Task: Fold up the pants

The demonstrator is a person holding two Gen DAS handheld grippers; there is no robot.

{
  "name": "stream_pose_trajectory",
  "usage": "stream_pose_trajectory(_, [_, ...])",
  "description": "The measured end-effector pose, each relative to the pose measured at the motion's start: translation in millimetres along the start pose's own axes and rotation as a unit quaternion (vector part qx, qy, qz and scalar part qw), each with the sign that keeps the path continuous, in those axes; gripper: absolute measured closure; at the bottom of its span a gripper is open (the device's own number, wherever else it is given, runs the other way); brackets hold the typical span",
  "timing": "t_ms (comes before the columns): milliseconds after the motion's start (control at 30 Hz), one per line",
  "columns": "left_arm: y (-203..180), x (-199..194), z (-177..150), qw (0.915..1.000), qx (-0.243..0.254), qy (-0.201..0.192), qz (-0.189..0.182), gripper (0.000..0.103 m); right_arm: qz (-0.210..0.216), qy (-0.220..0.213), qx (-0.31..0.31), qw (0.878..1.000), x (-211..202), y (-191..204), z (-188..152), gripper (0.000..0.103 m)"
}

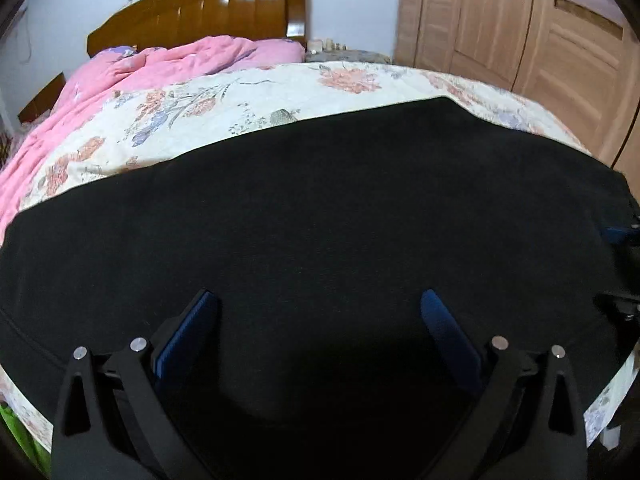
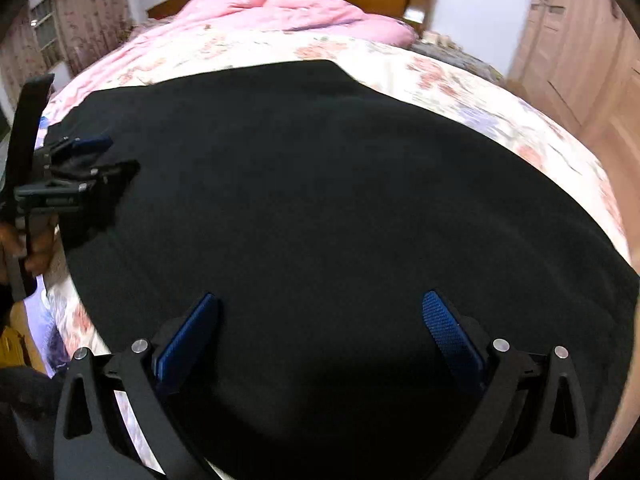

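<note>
Black pants [image 1: 320, 208] lie flat on the flowered bedspread, filling most of both views [image 2: 320, 184]. My left gripper [image 1: 318, 300] is open and empty, its blue pads just above the near part of the pants. My right gripper [image 2: 320, 302] is also open and empty over the near edge of the pants. The left gripper also shows at the left of the right wrist view [image 2: 96, 156], open over the pants' left end. A bit of the right gripper shows at the right edge of the left wrist view [image 1: 624, 236].
The flowered bedspread [image 1: 224, 112] covers the bed. A pink quilt [image 1: 168, 64] is heaped near the wooden headboard [image 1: 224, 8]. A wooden wardrobe [image 1: 520, 24] stands at the right. A curtained window [image 2: 48, 32] is at the far left.
</note>
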State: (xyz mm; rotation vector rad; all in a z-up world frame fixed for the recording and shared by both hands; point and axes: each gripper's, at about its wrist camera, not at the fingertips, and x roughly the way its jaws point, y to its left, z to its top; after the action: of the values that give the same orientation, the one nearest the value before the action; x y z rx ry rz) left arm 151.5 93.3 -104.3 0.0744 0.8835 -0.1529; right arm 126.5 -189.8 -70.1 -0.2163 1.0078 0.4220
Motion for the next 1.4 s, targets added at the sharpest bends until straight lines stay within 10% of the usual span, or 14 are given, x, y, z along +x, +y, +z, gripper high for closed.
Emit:
stream_pose_trajectory(533, [2.3,-5.5,1.2,0.9996,-0.023,0.01,0.013,0.001,-0.015,-0.023,0.035,0.999,-47.7,-33.2,-75.9,0.004])
stream_pose_trajectory(733, [75.5,-43.4,-9.3,0.9922,-0.105,-0.045,0.05,0.001,0.033,-0.06,0.041,0.997,-48.3,0.9,-7.1,0.004])
stream_pose_trajectory(867, [155.9,-34.6,-35.1,0.9762,-0.207,-0.009,0.062,0.002,0.034,-0.05,-0.065,0.996,2.0,76.8,64.7,0.004])
stream_pose_trajectory(1033, [158.7,-67.0,-51.4,0.9835,-0.179,-0.016,0.023,0.002,0.113,-0.052,-0.124,0.984,46.4,169.9,142.8,0.004])
stream_pose_trajectory(1133, [200.5,-96.8,-80.0,0.9653,-0.256,-0.04,0.034,0.002,0.167,-0.071,-0.17,0.969,56.7,236.2,177.7,0.005])
stream_pose_trajectory(1333, [295.8,-153.7,-151.9,0.8806,-0.444,-0.062,0.152,0.002,0.255,-0.072,-0.288,0.92,76.5,375.7,200.3,0.009])
stream_pose_trajectory(1400, [307.0,-160.5,-160.8,0.8735,-0.456,-0.056,0.16,0.002,0.266,-0.072,-0.325,0.905,80.2,411.6,196.0,0.02])
